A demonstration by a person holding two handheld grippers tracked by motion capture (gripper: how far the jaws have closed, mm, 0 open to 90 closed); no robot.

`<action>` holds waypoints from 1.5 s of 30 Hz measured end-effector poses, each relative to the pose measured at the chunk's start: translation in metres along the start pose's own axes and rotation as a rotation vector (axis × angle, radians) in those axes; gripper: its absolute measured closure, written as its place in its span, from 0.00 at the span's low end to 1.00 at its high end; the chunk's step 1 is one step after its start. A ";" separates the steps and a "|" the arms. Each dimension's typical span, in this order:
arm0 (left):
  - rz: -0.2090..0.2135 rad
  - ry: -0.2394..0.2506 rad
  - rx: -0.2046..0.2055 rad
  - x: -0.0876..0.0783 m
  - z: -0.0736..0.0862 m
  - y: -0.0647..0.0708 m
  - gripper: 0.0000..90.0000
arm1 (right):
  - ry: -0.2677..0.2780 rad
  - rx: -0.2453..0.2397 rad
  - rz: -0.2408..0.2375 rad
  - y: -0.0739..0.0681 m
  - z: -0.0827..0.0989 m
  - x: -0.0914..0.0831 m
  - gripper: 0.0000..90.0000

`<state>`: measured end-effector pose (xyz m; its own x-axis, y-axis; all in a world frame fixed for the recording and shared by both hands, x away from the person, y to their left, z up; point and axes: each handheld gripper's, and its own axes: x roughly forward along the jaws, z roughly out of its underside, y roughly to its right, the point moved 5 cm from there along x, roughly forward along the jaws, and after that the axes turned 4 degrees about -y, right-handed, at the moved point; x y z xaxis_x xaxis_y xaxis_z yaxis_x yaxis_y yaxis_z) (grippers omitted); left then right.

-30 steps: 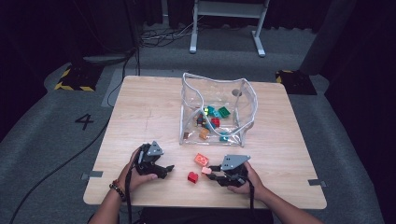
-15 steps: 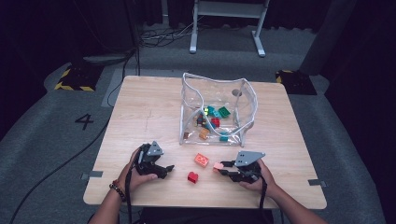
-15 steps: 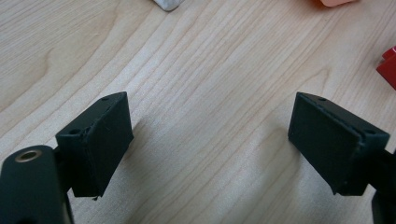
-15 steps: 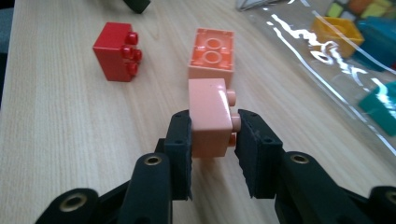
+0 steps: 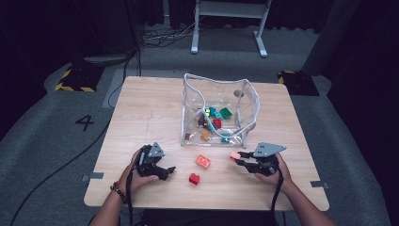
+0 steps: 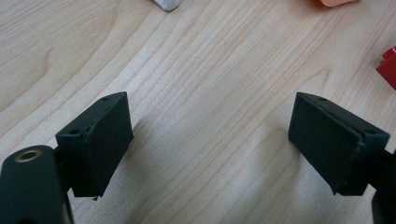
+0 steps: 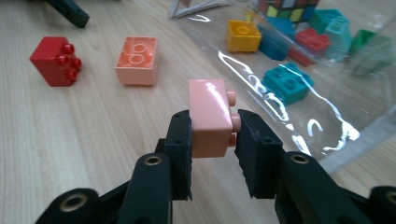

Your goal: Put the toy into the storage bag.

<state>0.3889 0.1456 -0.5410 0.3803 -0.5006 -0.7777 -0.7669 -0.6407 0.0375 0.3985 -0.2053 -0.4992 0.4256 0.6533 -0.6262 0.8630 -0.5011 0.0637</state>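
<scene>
Pink brick [image 7: 211, 116] clamped between right gripper [image 7: 214, 140] fingers [image 7: 180, 149].

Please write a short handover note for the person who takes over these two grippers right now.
Right gripper: shut on a pink brick, lifted off the table, just in front of the clear bag.
Left gripper: open, nothing between its jaws, low over the table.
Done: several bricks and a puzzle cube lie in the bag.
Left: put the pink brick in the bag; then, probably, the orange brick and the red brick, both loose on the table.
</scene>
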 end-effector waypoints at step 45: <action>0.000 0.000 0.000 0.000 0.000 0.000 0.15 | 0.140 0.234 0.278 0.140 -0.042 -0.093 0.74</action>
<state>0.3889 0.1456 -0.5410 0.3799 -0.5007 -0.7778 -0.7669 -0.6407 0.0379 0.4907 -0.3124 -0.3997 0.6817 0.5372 -0.4967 0.6308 -0.7754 0.0271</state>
